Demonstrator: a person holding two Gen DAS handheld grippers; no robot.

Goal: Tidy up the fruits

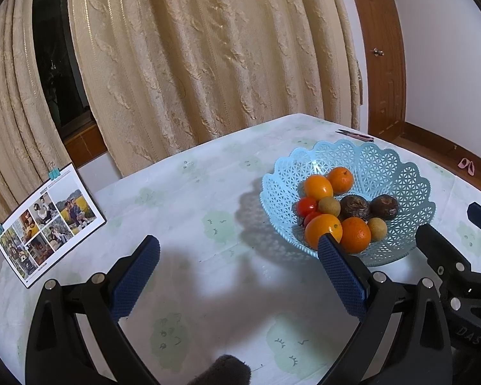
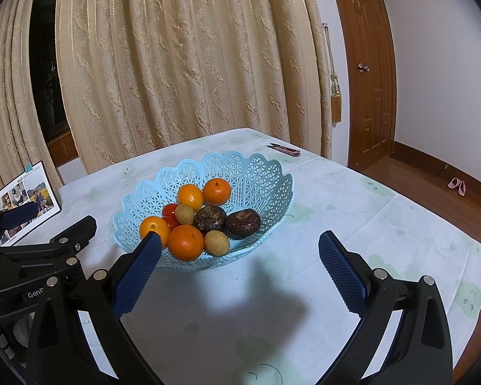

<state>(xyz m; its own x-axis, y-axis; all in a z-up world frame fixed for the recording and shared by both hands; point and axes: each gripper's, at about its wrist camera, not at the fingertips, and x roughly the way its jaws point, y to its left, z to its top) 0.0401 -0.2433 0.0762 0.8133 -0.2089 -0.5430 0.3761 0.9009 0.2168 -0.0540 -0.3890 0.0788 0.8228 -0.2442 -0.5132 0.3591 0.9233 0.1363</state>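
The left gripper (image 1: 239, 253) hangs over the table with its jaws wide apart and nothing between them. Only bare tablecloth (image 1: 189, 192) lies in its gap. The right gripper (image 2: 240, 250) is the same, spread wide and empty, poised above the cloth.

Just ahead of the right gripper, toward its left finger, sits the blue lattice basket (image 2: 259, 173). That finger's tip overlaps the near rim in the picture, though whether it touches cannot be told. From the left gripper the basket lies ahead and off to the right, beyond its right finger.

All the fruit in view is in the basket:
- four oranges (image 2: 186, 242)
- two small red tomatoes (image 2: 169, 210)
- three small tan round fruits (image 2: 217, 243)
- two dark wrinkled fruits (image 2: 243, 223) (possibly passion fruit; the kind is hard to tell)

No fruit lies loose on the cloth in either view. Judged from that, the gathering looks finished or close to it. What may remain is at most tidying the pile, or fruit outside both views.

Farther out, a photo card (image 1: 48, 221) stands ahead and left of the left gripper. A small pair of snips (image 2: 285, 149) lies past the basket near the table's far edge, in front of the curtain (image 2: 192, 64).
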